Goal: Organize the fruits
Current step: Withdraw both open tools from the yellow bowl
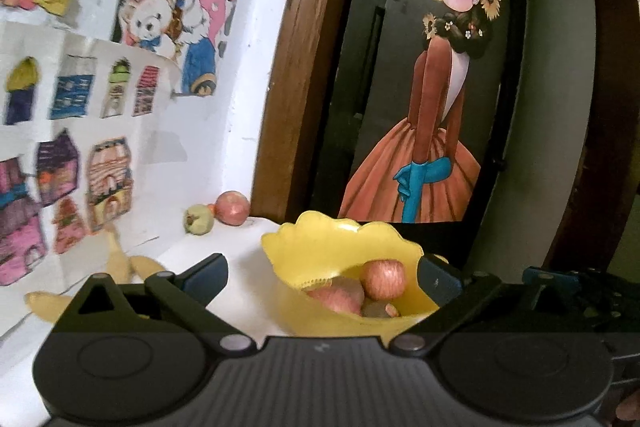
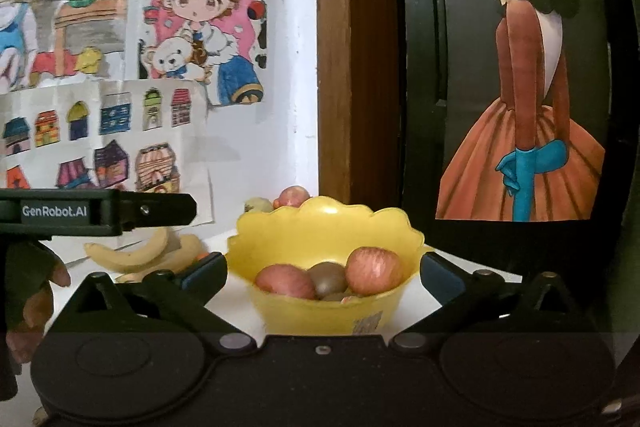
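we see bananas (image 2: 136,253) lying left on the white worktop (image 2: 236,301), then the yellow bowl (image 2: 324,227) holding apples (image 2: 374,271) between our right claw (image 2: 322,275) and left claw (image 1: 320,281), both spread wide, empty.

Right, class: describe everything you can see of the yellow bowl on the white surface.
The yellow bowl looks like glossy plastic, with a scalloped, wavy rim and a small printed sticker low on its front wall. It stands upright on the white surface, close before the wooden frame. Inside lie two reddish apples and a brownish round fruit between them, with small pieces beneath. Bananas lie apart to its left. The right gripper frames it with open jaws, touching nothing.
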